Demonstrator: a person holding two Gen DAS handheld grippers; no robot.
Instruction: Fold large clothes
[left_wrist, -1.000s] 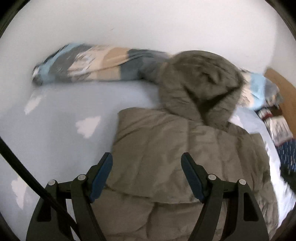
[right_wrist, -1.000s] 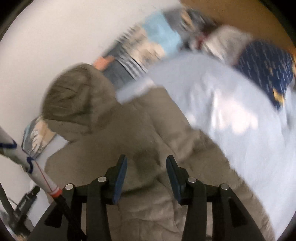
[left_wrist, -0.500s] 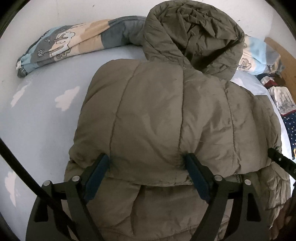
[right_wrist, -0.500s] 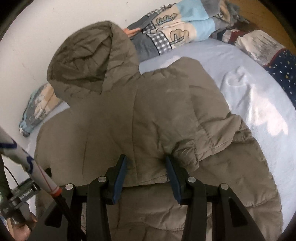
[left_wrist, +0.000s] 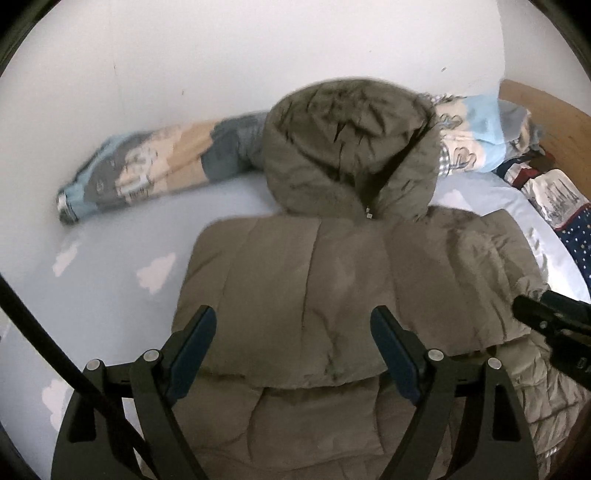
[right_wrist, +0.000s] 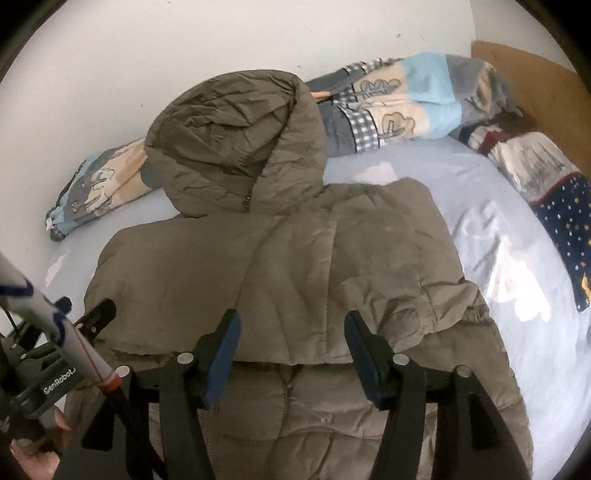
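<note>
Above the folded hem of the soft, bulky puffer jacket (right_wrist: 295, 266), we are spreading both grippers (left_wrist: 291, 347) (right_wrist: 291, 343), pinching nothing, eyeing its edge.

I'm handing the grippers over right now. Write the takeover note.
Left gripper: open, holding nothing, above the folded edge.
Right gripper: jaws opening, nothing between them.
Olive puffer jacket lies on the light blue bedsheet, hood toward the wall and resting on the patchwork blanket.
Done: the top part is folded over the lower part.
Left: fold further to compact it.
</note>
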